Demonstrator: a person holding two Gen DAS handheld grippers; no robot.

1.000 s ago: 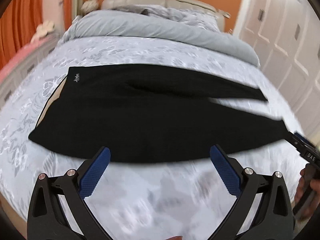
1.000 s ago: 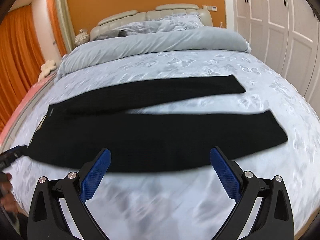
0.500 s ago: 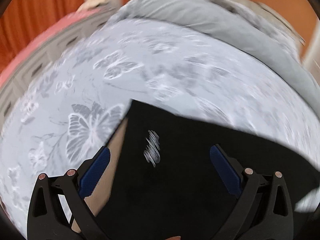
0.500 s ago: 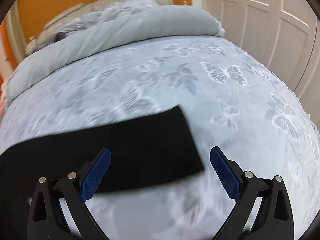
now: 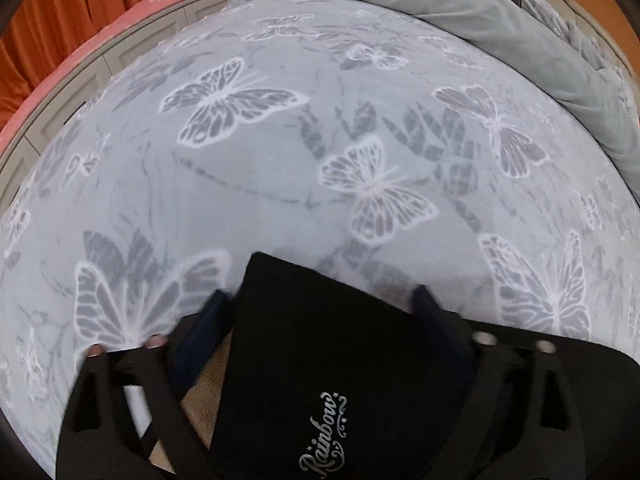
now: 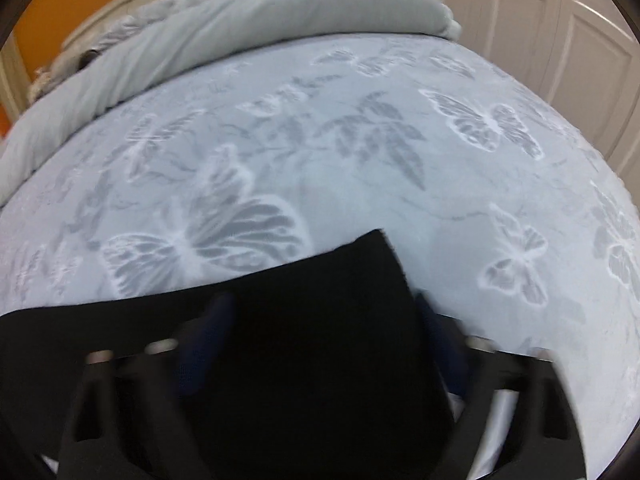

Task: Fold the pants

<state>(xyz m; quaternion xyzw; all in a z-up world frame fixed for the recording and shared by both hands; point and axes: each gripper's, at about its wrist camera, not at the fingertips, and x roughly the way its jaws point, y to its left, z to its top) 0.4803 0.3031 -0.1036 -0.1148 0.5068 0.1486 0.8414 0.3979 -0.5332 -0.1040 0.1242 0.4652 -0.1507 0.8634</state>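
Black pants lie flat across the bed. In the left wrist view their waist corner (image 5: 320, 360) shows a silver "Rainbow" logo (image 5: 324, 436) and a strip of tan lining (image 5: 206, 388). My left gripper (image 5: 324, 314) straddles that corner and its jaws are closing, with the fabric between the blurred blue pads (image 5: 212, 324). In the right wrist view the hem end of one leg (image 6: 340, 320) sits between the closing jaws of my right gripper (image 6: 324, 318). No pad visibly presses the cloth.
The bed cover (image 5: 280, 168) is pale grey with a butterfly print. A folded grey duvet (image 6: 240, 24) lies along the head end. A pink-topped ledge (image 5: 92, 44) and orange curtain (image 5: 52, 16) are at the left. White wardrobe doors (image 6: 560, 32) stand at the right.
Both grippers dropped closer to the bed. The left came over the waist corner, the right over the leg's hem. Both pairs of jaws stand narrower than half a second ago.
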